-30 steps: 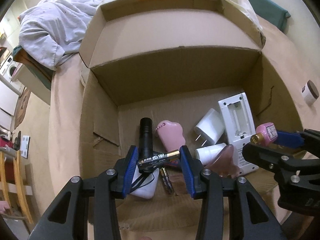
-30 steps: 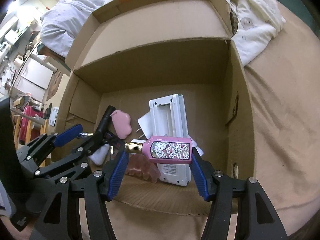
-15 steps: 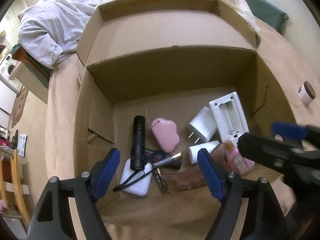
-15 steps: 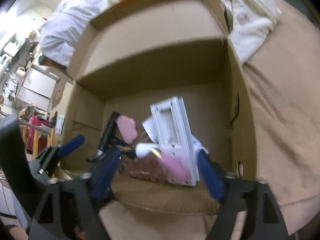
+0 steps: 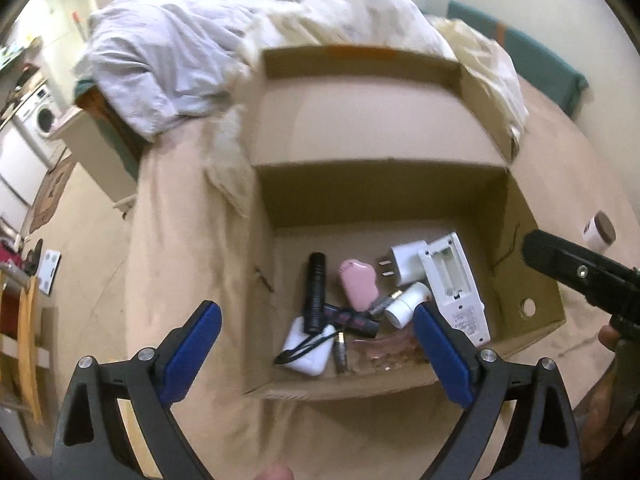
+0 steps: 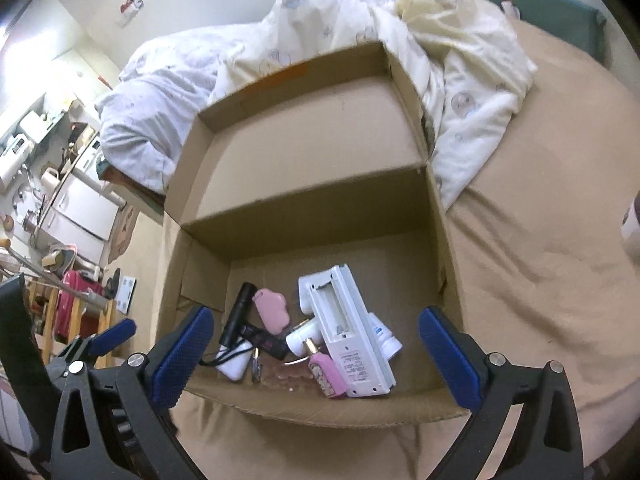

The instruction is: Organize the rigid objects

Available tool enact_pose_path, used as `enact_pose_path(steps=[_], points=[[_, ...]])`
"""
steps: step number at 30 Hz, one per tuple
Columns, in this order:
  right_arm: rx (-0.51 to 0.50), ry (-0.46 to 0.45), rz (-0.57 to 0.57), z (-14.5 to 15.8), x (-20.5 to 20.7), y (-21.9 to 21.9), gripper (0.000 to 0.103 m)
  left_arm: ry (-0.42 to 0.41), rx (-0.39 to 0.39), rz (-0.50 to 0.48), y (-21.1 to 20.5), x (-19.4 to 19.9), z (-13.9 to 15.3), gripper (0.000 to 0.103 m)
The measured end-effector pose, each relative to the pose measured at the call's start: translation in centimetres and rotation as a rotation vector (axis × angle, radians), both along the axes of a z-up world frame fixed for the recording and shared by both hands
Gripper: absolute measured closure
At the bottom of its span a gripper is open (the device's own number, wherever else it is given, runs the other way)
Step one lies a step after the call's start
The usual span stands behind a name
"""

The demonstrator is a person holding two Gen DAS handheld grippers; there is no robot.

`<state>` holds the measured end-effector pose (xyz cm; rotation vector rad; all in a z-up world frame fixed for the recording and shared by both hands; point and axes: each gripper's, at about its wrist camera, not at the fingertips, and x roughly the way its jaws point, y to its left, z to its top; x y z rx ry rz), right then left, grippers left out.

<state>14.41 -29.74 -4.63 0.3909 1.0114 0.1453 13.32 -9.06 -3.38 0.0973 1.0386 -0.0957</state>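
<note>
The left tool (image 5: 316, 354) and right tool (image 6: 316, 362) gape wide, empty, above the brown cardboard box (image 6: 304, 404). Its near wall hides part of the clear pinkish piece (image 6: 280, 378); the far half lies bare.

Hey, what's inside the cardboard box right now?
The cardboard box holds a black flashlight, pink cloud-shaped case, white remote-like device, pink perfume bottle, white plug adapter and battery. Whatever lies beneath the pile is covered.
</note>
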Motion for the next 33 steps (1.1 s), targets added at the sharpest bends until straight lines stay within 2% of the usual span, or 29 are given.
enact_pose_path(steps=[6, 11, 14, 19, 23, 25, 30, 33], points=[[-0.025, -0.078, -0.003, 2.3, -2.5, 0.1, 0.000, -0.135, 0.054, 0.059, 2.6, -2.8, 3.4, 0.007], [-0.095, -0.152, 0.034, 4.0, -5.1, 1.0, 0.000, -0.163, -0.022, 0.076, 4.5, -5.2, 5.5, 0.007], [-0.090, -0.183, 0.050, 4.5, -6.8, 1.1, 0.000, -0.164, -0.043, 0.083, 5.1, -6.3, 6.0, 0.007], [-0.126, -0.209, 0.069, 4.4, -9.2, 1.5, 0.000, -0.179, -0.036, 0.063, 4.9, -8.0, 5.3, 0.007], [-0.165, -0.248, 0.068, 3.4, -10.7, 1.6, 0.000, -0.138, -0.085, 0.077, 5.2, -8.5, 3.3, 0.007], [-0.188, -0.258, 0.048, 2.7, -11.3, 1.5, 0.000, -0.133, -0.074, 0.090, 5.3, -8.7, 2.5, 0.007], [-0.180, -0.262, 0.049, 2.4, -10.7, 1.5, 0.000, -0.153, -0.062, 0.101, 5.3, -8.5, 2.5, 0.007], [-0.165, -0.234, 0.053, 1.8, -10.3, 1.6, 0.000, -0.149, -0.076, 0.102, 5.4, -8.3, 2.3, 0.007]])
